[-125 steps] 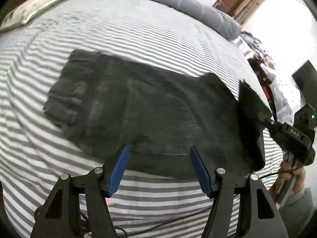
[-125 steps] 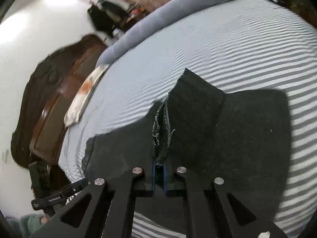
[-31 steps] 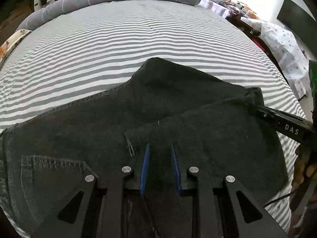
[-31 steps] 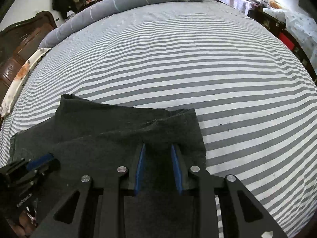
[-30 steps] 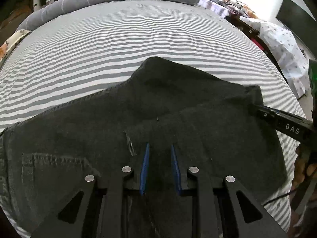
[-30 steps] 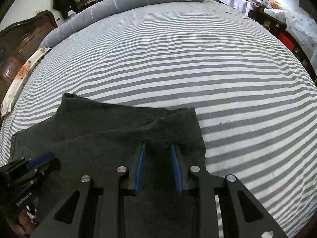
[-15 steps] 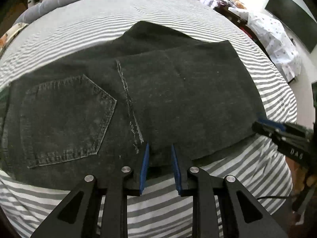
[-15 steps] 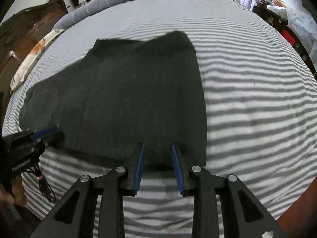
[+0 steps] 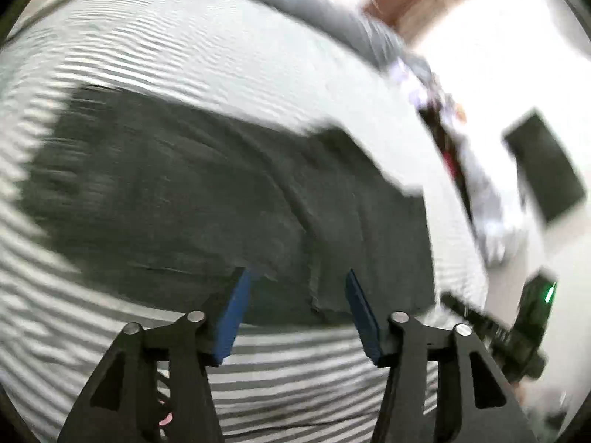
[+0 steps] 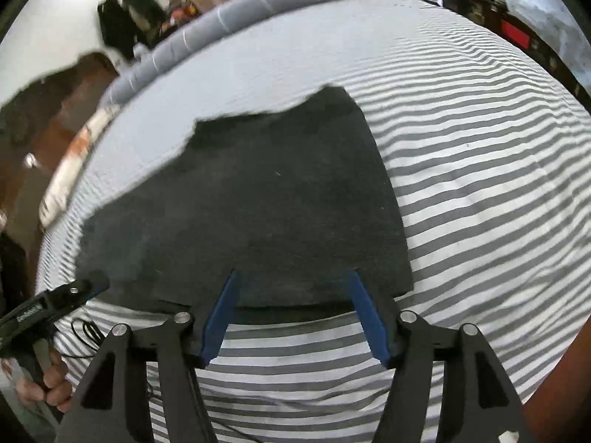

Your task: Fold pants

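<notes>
My worry from here is the near hem. On my right gripper point(image 10: 293, 313) the folded edge of the pants point(image 10: 258, 214) lies just ahead of the jaws, and a pad dragging across it as I draw off could peel the top layer open or bunch it. On my left gripper point(image 9: 295, 313) the picture is smeared with motion, so any re-grasp now would be half blind and could pinch one layer instead of both.

Both sets of jaws stand wide apart and hold nothing. The right pads point(image 10: 218, 317) sit at the near edge of the cloth; whether they touch it I cannot tell. The left pads point(image 9: 232, 317) bracket a ragged seam at the near edge, seemingly clear of it.

Beyond the jaws the pants lie as a flat dark slab on the striped bed point(image 10: 480, 192), running away to my left. Farther off, a grey bolster point(image 10: 258, 3) lines the bed's far edge.
</notes>
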Motion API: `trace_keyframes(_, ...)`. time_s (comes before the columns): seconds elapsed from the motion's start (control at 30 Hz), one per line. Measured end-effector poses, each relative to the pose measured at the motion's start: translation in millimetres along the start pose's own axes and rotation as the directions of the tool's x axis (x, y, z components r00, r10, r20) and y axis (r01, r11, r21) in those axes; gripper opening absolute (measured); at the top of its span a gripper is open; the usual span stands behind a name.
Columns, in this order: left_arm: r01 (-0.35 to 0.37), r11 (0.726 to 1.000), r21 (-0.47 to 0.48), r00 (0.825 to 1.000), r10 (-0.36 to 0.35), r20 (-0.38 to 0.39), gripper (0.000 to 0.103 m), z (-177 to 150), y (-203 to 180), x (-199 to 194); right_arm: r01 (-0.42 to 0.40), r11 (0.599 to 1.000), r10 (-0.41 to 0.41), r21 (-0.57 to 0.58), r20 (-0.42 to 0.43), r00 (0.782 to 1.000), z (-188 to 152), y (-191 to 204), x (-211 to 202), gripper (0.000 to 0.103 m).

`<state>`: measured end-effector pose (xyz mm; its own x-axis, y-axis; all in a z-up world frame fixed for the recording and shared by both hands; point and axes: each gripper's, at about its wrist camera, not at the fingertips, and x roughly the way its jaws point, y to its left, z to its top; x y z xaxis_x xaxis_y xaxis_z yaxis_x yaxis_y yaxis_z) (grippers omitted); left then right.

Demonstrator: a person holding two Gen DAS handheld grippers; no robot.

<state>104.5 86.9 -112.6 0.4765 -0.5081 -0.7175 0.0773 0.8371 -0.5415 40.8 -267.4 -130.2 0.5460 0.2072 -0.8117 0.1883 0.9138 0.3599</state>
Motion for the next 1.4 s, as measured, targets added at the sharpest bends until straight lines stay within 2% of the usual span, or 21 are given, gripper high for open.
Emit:
trace_keyframes(0.1, -0.036, 0.995, -0.089, 0.996, 0.043, 0.08, 0.059, 7, 37, -33, -0.036, 0.998, 0.035, 0.042, 0.017, 0.999, -3, 8, -8, 0.064)
trace_keyframes(0.2, -0.031, 0.977, -0.209, 0.993, 0.054, 0.102, 0.06, 7, 80, -50, -0.063, 0.995, 0.061, 0.077, 0.029, 0.998, -8, 18, -9, 0.068)
trace_keyframes(0.37, 0.048, 0.904, -0.424, 0.996, -0.009, 0.094, 0.06, -5, 138, -41, -0.051, 0.996, 0.049, 0.069, 0.031, 0.998, -14, 39, -9, 0.069)
trace_keyframes(0.5, 0.136, 0.856, -0.499, 0.989, -0.09, 0.115, 0.061, -7, 159, -30, -0.01, 1.0, 0.009, 0.017, 0.026, 1.0, -17, 52, -13, 0.069)
trace_keyframes(0.6, 0.145, 0.823, -0.549, 0.988, -0.09, 0.125, 0.061, -4, 178, -22, 0.007, 1.0, -0.007, 0.009, 0.02, 1.0, -18, 56, -12, 0.07)
trace_keyframes(0.7, 0.146, 0.803, -0.578, 0.988, -0.085, 0.132, 0.061, 3, 186, -12, 0.018, 1.0, -0.018, 0.002, 0.013, 1.0, -19, 60, -11, 0.07)
trace_keyframes(0.8, 0.176, 0.789, -0.588, 0.983, -0.111, 0.145, 0.061, 10, 193, -6, 0.025, 1.0, -0.025, -0.006, 0.005, 1.0, -17, 65, -7, 0.07)
trace_keyframes(0.97, 0.182, 0.807, -0.562, 0.98, -0.101, 0.173, 0.061, 26, 188, 1, 0.025, 0.999, -0.026, -0.021, -0.012, 1.0, -16, 74, 1, 0.07)
trace_keyframes(1.17, 0.199, 0.804, -0.561, 0.975, -0.102, 0.199, 0.061, 36, 190, 12, 0.042, 0.998, -0.044, -0.051, -0.039, 0.998, -21, 81, 10, 0.07)
trace_keyframes(1.2, 0.186, 0.811, -0.554, 0.977, -0.091, 0.195, 0.055, 36, 189, 12, 0.044, 0.998, -0.046, -0.053, -0.041, 0.998, -21, 81, 10, 0.07)
trace_keyframes(1.23, 0.163, 0.822, -0.546, 0.979, -0.068, 0.19, 0.036, 36, 188, 11, 0.045, 0.998, -0.047, -0.053, -0.042, 0.998, -22, 80, 10, 0.07)
trace_keyframes(1.27, 0.127, 0.835, -0.535, 0.985, -0.041, 0.17, 0.032, 40, 190, 14, 0.044, 0.998, -0.046, -0.05, -0.041, 0.998, -23, 79, 10, 0.07)
trace_keyframes(1.4, 0.093, 0.843, -0.53, 0.988, -0.011, 0.157, 0.025, 42, 180, 7, 0.034, 0.999, -0.035, -0.029, -0.032, 0.999, -22, 73, 6, 0.07)
